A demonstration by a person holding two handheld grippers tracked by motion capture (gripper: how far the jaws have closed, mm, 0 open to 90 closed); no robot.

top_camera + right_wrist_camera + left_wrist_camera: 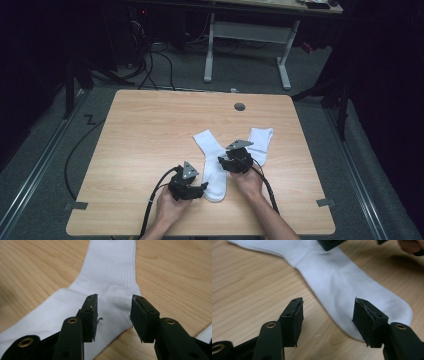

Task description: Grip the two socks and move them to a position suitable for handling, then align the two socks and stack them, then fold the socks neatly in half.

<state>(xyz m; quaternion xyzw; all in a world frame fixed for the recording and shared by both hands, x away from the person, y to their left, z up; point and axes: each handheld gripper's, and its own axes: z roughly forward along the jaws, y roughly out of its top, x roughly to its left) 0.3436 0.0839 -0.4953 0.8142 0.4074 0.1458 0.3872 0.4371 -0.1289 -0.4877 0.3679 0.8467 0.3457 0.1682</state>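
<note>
Two white socks lie on the wooden table (150, 130). The nearer sock (212, 160) is bent at the heel, and the second sock (261, 142) lies to its right. My left gripper (201, 189) is open at the nearer sock's toe end; in the left gripper view its jaws (328, 312) hover just above the table with the sock's toe (352, 290) under the gap. My right gripper (223, 163) is open over the sock's heel bend; in the right gripper view the sock (110, 267) runs away from the gripper (113, 307), with nothing pinched.
A round grey grommet (240, 106) sits near the table's far edge. Bare wood spreads over the left half. A white-legged desk (247, 35) and floor cables (150, 60) stand beyond the table. A corner of the second sock (206, 336) shows beside my right jaw.
</note>
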